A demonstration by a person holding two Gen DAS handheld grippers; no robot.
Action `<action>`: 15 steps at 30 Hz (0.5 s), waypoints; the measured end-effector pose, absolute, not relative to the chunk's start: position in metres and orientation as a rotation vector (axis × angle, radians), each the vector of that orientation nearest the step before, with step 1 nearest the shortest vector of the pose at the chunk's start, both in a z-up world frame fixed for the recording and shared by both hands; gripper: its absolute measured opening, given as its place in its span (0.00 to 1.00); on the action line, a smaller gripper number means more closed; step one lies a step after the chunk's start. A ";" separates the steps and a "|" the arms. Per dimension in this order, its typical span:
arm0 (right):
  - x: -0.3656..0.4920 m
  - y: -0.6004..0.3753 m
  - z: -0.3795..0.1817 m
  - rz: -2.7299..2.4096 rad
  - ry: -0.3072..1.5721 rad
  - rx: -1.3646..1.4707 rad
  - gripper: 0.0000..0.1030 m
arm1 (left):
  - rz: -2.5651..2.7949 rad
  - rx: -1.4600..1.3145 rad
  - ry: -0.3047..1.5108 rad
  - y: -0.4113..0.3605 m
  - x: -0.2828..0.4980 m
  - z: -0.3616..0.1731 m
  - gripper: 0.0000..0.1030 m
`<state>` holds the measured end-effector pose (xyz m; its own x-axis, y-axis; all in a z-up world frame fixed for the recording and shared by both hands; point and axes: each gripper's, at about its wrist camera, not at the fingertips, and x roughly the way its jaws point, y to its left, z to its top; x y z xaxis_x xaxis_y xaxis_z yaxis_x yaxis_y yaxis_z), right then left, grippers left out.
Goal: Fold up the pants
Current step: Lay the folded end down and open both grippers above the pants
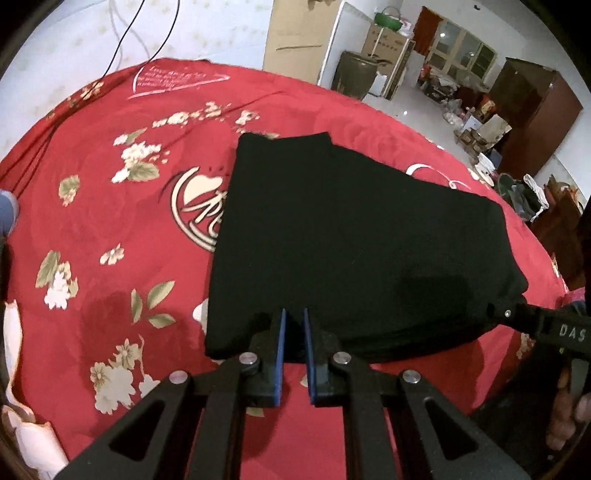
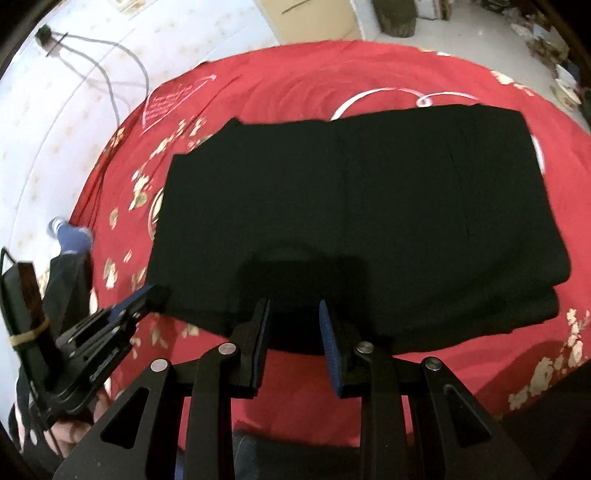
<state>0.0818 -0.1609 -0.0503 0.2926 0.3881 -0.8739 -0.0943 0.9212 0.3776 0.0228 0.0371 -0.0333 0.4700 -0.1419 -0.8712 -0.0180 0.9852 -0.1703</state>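
**A:** Starting closest in, what were the grippers doing?

**B:** The left gripper [image 1: 293, 314] sat low at the near edge of the black pants [image 1: 354, 240]. Its blue pads stood a narrow gap apart with the tips over the dark hem. I could not tell whether any cloth was pinched between them, since black fabric and black fingers ran together there.

**A:** And the other one?

**B:** The right gripper [image 2: 295, 306] had its jaws parted wider, a clear gap between the blue pads, with nothing held in it. Its tips reached the near edge of the pants [image 2: 351, 206] where a shadow fell across the cloth. From the left wrist view the right gripper's tip [image 1: 496, 308] came in from the right side and met the near right corner of the garment.

**A:** Where did the pants lie?

**B:** Folded flat into a thick, roughly rectangular bundle, resting on the red floral bedspread [image 1: 110, 221]. In the right wrist view stacked layers showed at the right end, and the left gripper [image 2: 142, 295] appeared just beside the near left corner.

**A:** Beyond the pants?

**B:** The red cover carried cream flowers and a round white emblem [image 1: 197, 210], partly hidden under the left edge of the pants. Farther off, cables [image 1: 125, 33] hung against a pale wall, and a large dark jar [image 1: 354, 74] stood on the floor with cardboard boxes and wooden cabinets behind it.
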 end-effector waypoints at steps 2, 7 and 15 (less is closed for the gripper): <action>0.085 -0.164 -0.059 0.313 1.272 0.306 0.26 | -0.074 -0.169 1.107 0.040 0.024 -0.042 0.12; 0.092 -0.162 -0.073 0.244 1.341 0.284 0.26 | -0.068 -0.158 1.097 0.037 0.024 -0.037 0.12; 0.067 -0.161 -0.037 0.319 1.204 0.252 0.26 | -0.074 -0.129 0.996 0.020 0.011 0.005 0.12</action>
